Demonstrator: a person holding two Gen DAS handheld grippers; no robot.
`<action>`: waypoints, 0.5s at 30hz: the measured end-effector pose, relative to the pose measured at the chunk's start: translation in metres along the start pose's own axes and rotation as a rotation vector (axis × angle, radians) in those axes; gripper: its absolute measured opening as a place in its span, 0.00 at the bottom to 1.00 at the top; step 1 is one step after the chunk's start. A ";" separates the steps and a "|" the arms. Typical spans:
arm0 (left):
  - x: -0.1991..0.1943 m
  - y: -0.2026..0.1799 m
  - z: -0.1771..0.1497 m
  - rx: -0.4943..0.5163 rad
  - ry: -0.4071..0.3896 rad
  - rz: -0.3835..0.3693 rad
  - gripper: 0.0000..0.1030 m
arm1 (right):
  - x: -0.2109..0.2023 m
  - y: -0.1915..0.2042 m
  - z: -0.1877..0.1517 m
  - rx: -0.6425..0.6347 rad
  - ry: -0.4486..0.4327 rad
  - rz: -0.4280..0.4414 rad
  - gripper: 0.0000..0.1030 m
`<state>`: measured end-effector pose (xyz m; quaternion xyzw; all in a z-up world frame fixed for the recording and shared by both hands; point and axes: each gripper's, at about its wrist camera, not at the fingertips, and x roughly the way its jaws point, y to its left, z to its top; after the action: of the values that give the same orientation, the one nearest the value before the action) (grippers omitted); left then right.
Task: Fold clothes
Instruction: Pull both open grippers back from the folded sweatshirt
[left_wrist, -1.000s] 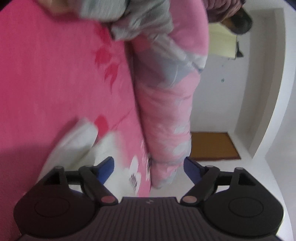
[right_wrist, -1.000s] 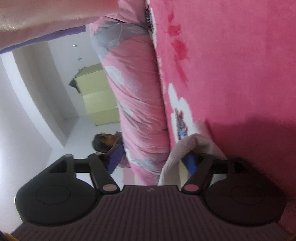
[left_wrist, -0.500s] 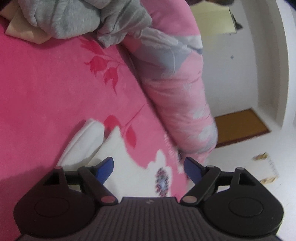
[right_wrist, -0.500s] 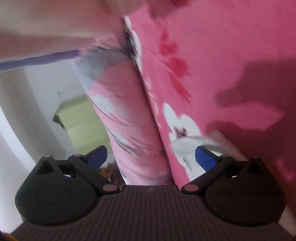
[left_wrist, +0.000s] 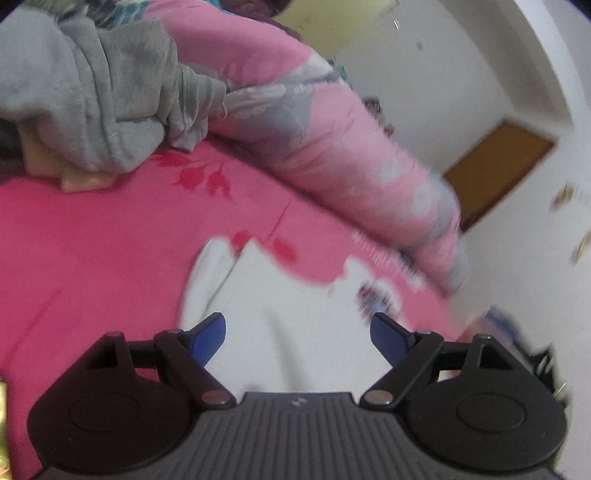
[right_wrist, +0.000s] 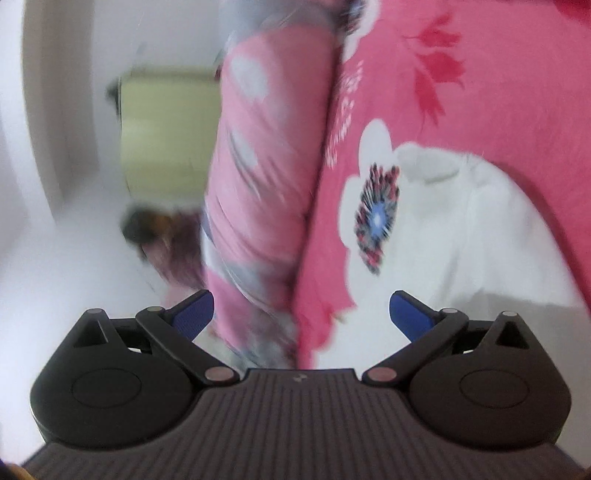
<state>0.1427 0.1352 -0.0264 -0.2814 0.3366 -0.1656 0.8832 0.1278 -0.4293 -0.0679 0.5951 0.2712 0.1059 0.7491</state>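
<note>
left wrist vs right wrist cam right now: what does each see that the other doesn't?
Left wrist only: a crumpled grey garment heaped at the far end of the bed over something cream-coloured, and a brown door.

Right wrist only: a pale yellow-green cabinet and a blurred person beyond the bed.

Both: the white garment flat on the pink floral bedsheet, the rolled pink quilt, and each camera's own claw, left and right, open and empty.
</note>
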 end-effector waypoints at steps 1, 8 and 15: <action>-0.003 -0.001 -0.008 0.040 0.012 0.021 0.83 | -0.003 0.002 -0.009 -0.049 0.008 -0.038 0.99; 0.004 -0.023 -0.057 0.422 0.064 0.281 0.65 | -0.044 -0.017 -0.066 -0.226 0.000 -0.197 0.96; 0.001 -0.016 -0.059 0.400 0.072 0.309 0.51 | -0.099 -0.047 -0.101 -0.159 -0.067 -0.210 0.93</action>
<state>0.1010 0.0995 -0.0541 -0.0400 0.3675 -0.1021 0.9236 -0.0162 -0.4053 -0.0988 0.5055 0.2976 0.0283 0.8094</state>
